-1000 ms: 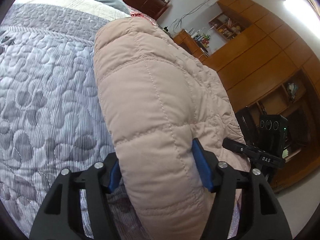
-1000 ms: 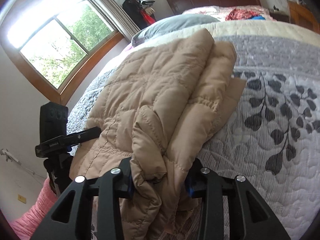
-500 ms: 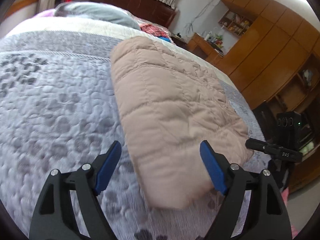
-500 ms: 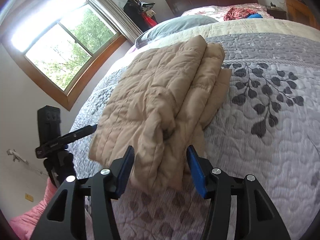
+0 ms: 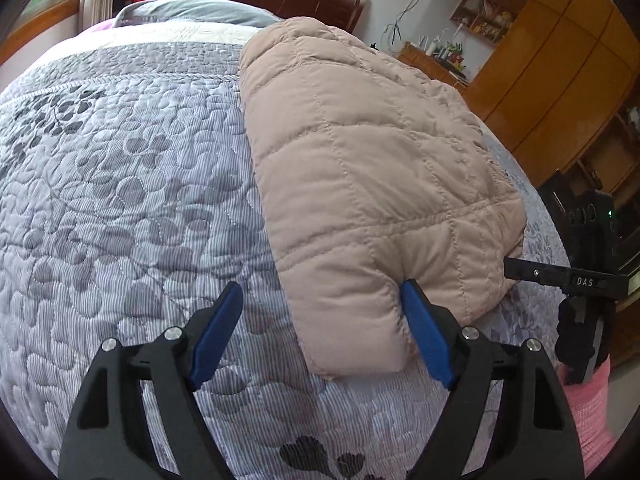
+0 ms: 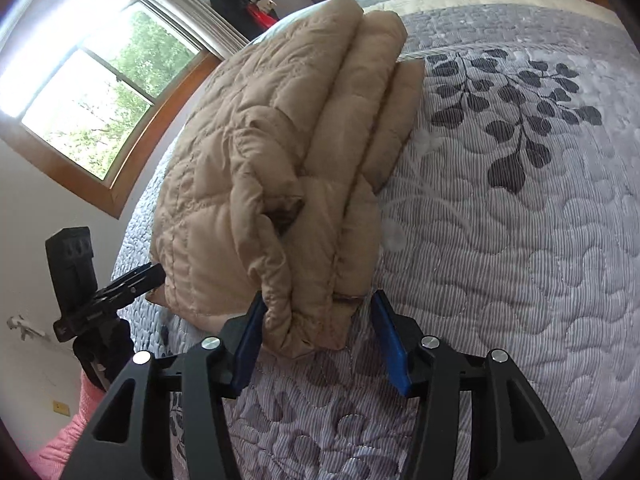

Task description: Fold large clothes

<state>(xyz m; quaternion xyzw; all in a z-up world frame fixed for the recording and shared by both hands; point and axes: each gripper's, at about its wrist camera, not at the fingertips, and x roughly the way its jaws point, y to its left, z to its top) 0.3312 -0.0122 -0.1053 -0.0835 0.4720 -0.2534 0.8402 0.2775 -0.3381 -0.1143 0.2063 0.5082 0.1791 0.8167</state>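
The folded coat (image 5: 360,184) lies flat on the bed (image 5: 120,200), near its foot edge. Both claws are spread and pinch nothing: the left gripper (image 5: 320,332) straddles one near corner, its right pad touching fabric, while the right gripper (image 6: 316,344) brackets the layered end, probably to square the stack.

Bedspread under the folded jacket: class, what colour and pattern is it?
Grey-lilac quilted bedspread with dark leaf sprigs, clearest in the right wrist view.

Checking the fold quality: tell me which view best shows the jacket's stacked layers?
The right wrist view: the folded jacket presents its layered edge, several puffy folds stacked. The left wrist view shows only its smooth quilted top, the layers hidden.
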